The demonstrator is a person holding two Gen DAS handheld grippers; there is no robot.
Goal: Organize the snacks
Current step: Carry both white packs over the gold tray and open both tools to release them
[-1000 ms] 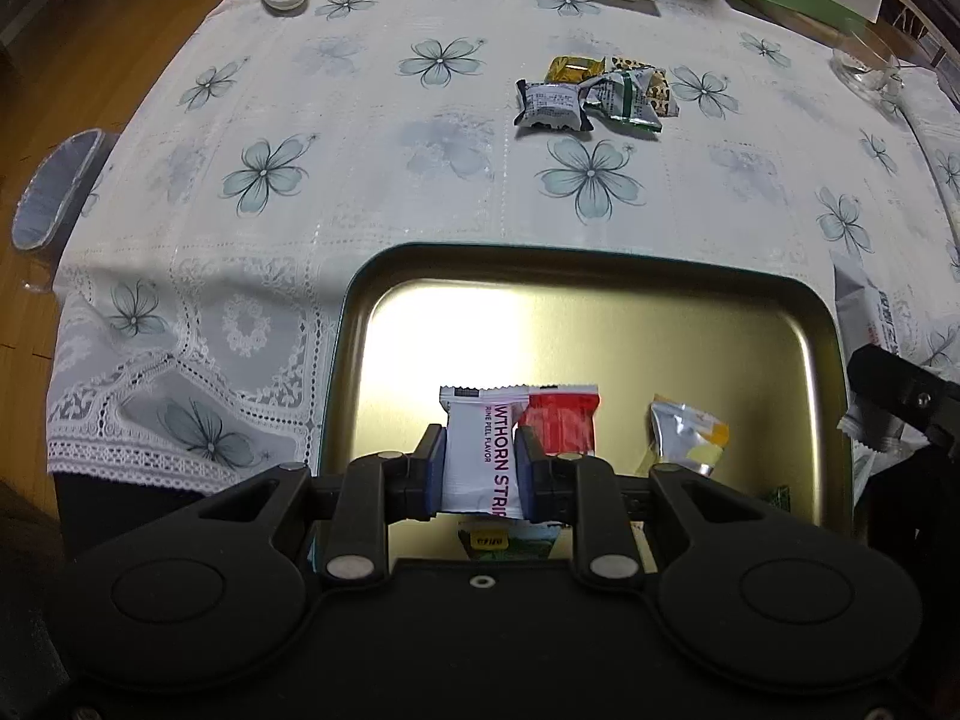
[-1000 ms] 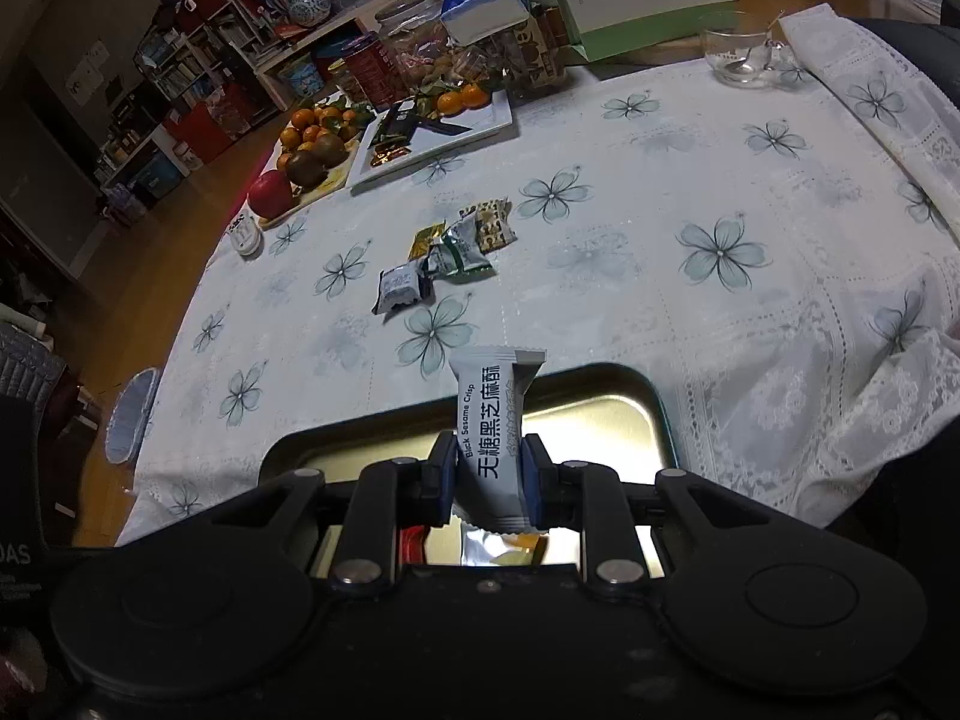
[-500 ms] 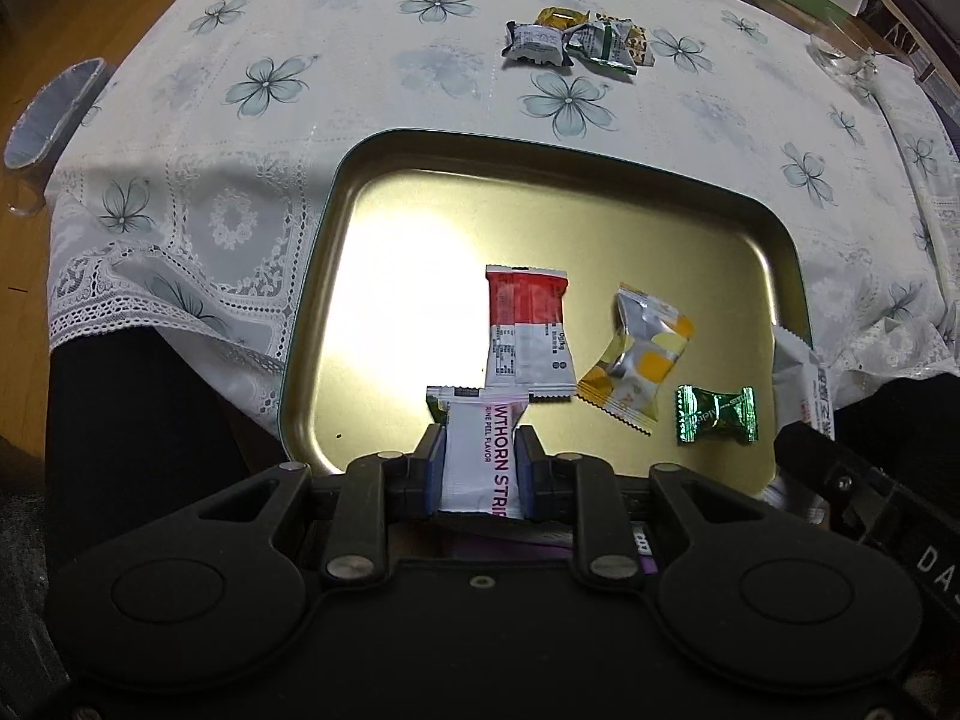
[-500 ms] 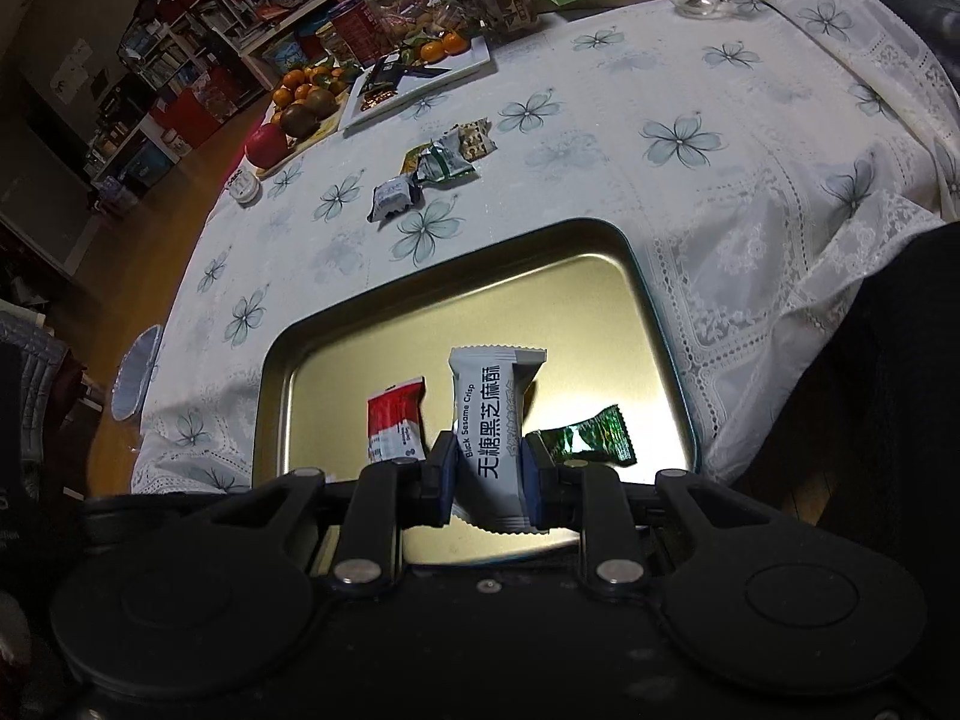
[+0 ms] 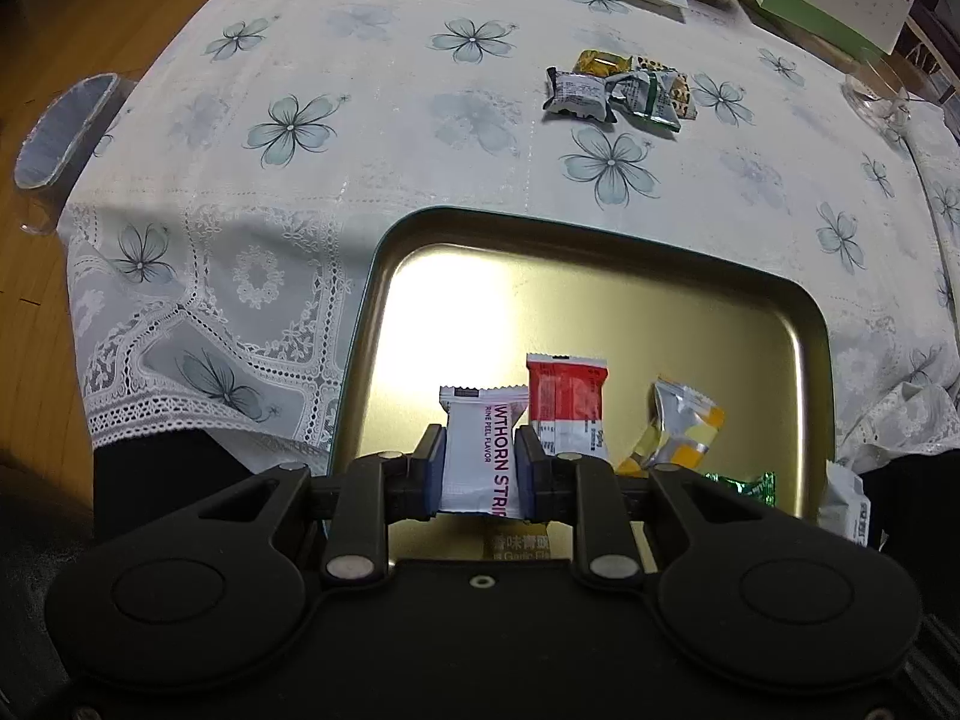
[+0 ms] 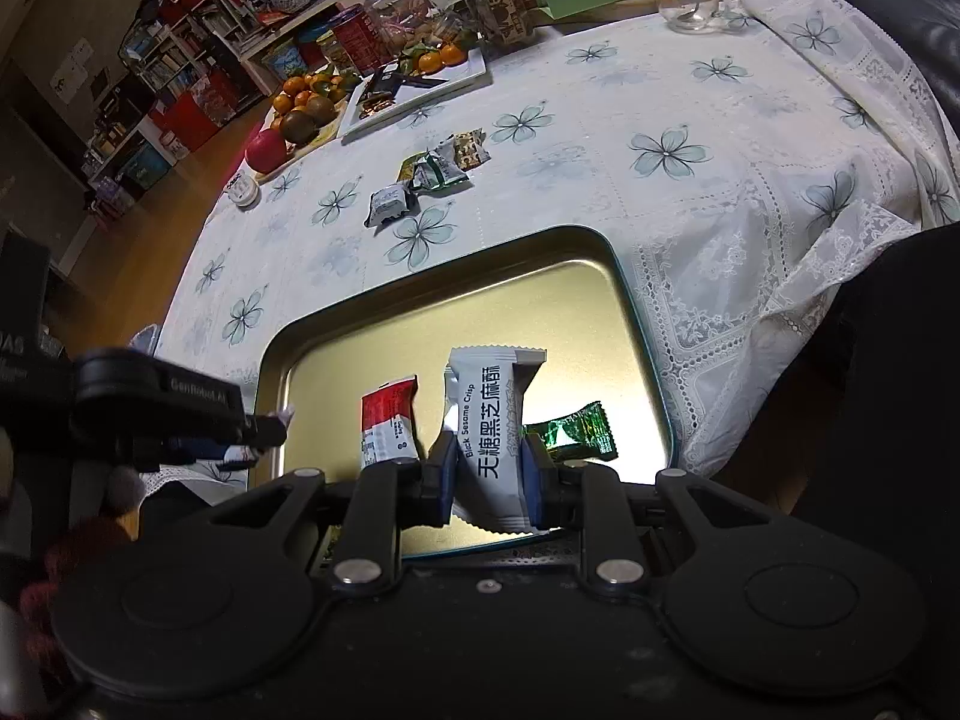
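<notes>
Grippers both hover over the gold tray; left gripper clamps a white hawthorn strip packet. Right gripper pinches a white black sesame crisp packet; more snacks lie beyond on the floral tablecloth.

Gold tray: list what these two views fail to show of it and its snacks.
- Near edge of the gold tray: left wrist view, hidden behind the left gripper.
- Garlic-labelled packet: same view, mostly covered by that gripper.
- Green candy: half hidden there.
- Red packet: print too small.
</notes>
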